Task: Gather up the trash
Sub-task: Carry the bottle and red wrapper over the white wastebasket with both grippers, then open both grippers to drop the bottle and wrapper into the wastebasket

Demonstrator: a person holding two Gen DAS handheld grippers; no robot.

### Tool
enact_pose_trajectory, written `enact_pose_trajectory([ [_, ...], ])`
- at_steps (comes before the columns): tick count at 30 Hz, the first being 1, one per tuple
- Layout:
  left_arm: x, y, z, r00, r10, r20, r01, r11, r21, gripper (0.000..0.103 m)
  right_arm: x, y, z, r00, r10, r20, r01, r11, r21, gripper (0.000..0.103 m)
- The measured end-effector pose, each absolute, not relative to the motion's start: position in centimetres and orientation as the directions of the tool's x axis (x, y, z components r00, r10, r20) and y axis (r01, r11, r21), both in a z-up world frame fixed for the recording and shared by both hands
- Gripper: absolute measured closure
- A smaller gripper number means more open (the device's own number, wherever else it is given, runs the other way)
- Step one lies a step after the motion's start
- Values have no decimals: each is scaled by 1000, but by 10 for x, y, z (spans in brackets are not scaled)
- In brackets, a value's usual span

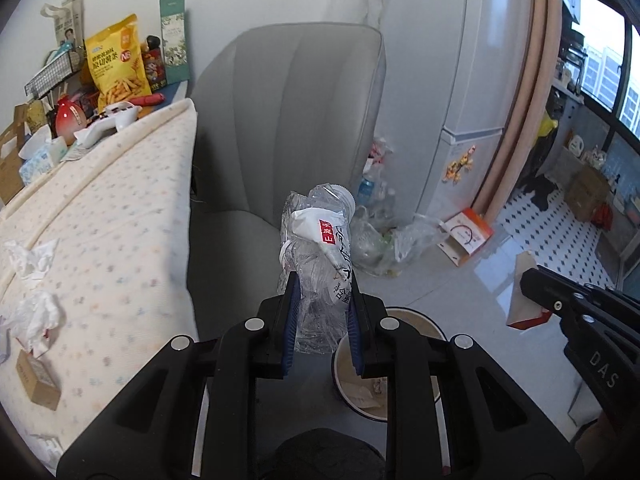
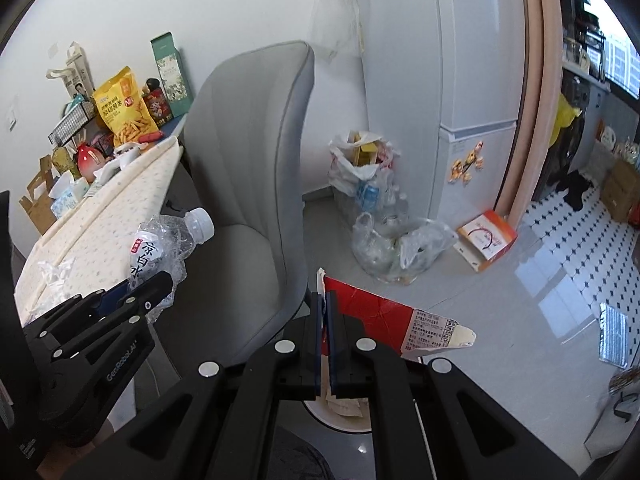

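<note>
Two pieces of trash held at once: left claw [image 1: 322,320] clamped on crushed clear plastic water bottle [image 1: 318,248], cap up toward 12 o'clock; right claw [image 2: 325,340] pinched nearly closed on torn red-and-white paper carton [image 2: 380,320] trailing toward 3 o'clock. Both poised above round white waste bin [image 1: 416,316] at 6 o'clock, likely for dropping. Crumpled white tissues [image 1: 34,288] left on dotted cream-covered bench [image 1: 120,208] at 9 o'clock.

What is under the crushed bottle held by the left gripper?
Below the crushed bottle in the left gripper sits an open trash bin with paper scraps inside. The gripper and bottle cover much of its opening, so the rest of its contents are hidden.
</note>
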State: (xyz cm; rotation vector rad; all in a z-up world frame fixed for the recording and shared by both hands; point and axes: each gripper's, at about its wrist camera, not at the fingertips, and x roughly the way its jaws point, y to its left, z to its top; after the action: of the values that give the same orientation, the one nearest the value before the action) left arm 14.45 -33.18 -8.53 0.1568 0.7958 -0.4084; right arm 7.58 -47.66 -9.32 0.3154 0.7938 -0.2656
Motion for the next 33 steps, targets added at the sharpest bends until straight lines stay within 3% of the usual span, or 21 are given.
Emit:
enact_pose_trajectory([
  [4, 152, -338, -95, 617, -283, -735, 413, 911, -4, 81, 86, -491, -114, 654, -88, -751, 370, 903, 217, 95],
  [6, 155, -338, -99, 612, -277, -741, 412, 911, -1, 81, 88, -497, -121, 652, -77, -754, 382, 893, 239, 71],
  [7, 156, -340, -101, 610, -274, -743, 412, 911, 2, 81, 88, -500, -123, 652, -83, -754, 391, 888, 241, 67],
  [16, 152, -359, -111, 589, -281, -758, 443, 896, 12, 81, 68, -519, -130, 639, -122, -759, 448, 861, 239, 58],
  [21, 144, -382, -115, 562, -317, -764, 492, 871, 1, 81, 40, -532, -119, 626, -203, -753, 506, 840, 194, 41],
  [28, 126, -420, -122, 490, -399, -775, 586, 809, -46, 80, 3, -563, -122, 576, -273, -771, 600, 781, 171, 36],
  [29, 125, -424, -124, 481, -401, -780, 594, 803, -46, 75, -2, -567, -122, 573, -283, -769, 611, 773, 170, 35],
  [30, 126, -427, -126, 458, -400, -794, 601, 797, -55, 52, -6, -569, -121, 572, -289, -768, 617, 768, 171, 35],
  [31, 126, -428, -127, 442, -412, -797, 607, 791, -72, 40, -8, -571, -120, 573, -292, -766, 622, 764, 174, 35],
  [33, 125, -428, -126, 452, -403, -796, 606, 793, -57, 38, -11, -574, -118, 575, -297, -762, 628, 758, 178, 35],
])
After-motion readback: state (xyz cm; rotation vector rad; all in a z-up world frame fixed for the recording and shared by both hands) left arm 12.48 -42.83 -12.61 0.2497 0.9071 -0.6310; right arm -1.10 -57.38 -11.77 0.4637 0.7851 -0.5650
